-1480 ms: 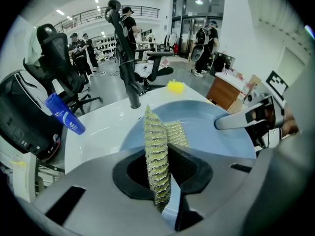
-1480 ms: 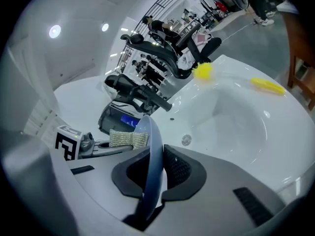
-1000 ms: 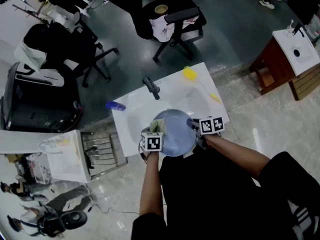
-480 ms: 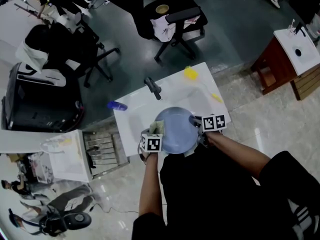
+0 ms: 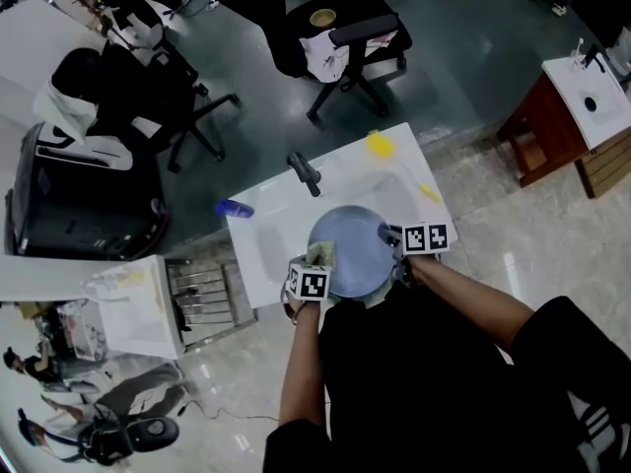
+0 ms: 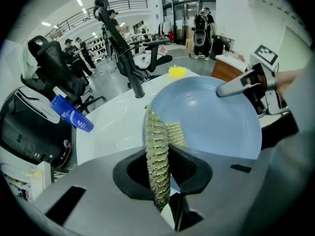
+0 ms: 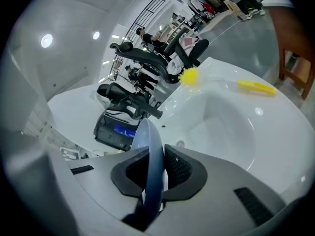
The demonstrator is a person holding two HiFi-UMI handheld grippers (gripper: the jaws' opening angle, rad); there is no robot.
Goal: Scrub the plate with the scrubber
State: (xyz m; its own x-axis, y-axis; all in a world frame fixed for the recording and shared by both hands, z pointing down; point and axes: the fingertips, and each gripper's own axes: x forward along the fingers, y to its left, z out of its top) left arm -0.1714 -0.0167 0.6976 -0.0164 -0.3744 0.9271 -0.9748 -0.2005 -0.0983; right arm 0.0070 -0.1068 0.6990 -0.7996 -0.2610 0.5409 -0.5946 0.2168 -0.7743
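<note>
I see a smooth, faintly glossy blue plate (image 6: pixel 216 127), a rough, woven scrubber (image 6: pixel 157 156) with glinting threads, and a glossy white sink (image 7: pixel 231 127).

The plate (image 5: pixel 353 244) covers most of the basin (image 7: pixel 231 132); the faucet (image 5: pixel 304 173) blocks the far side; bare counter (image 5: pixel 258 239) lies left, toward the blue bottle (image 5: pixel 234 208).

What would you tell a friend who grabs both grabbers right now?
Right gripper: shut on the rim of the plate, holding it over the white sink.
Left gripper: shut on the scrubber, which lies against the plate's left edge.
Done: both things are picked up and the scrubber is at the plate.
Left: scrub across the plate's face. How much is already clean can't be told.
</note>
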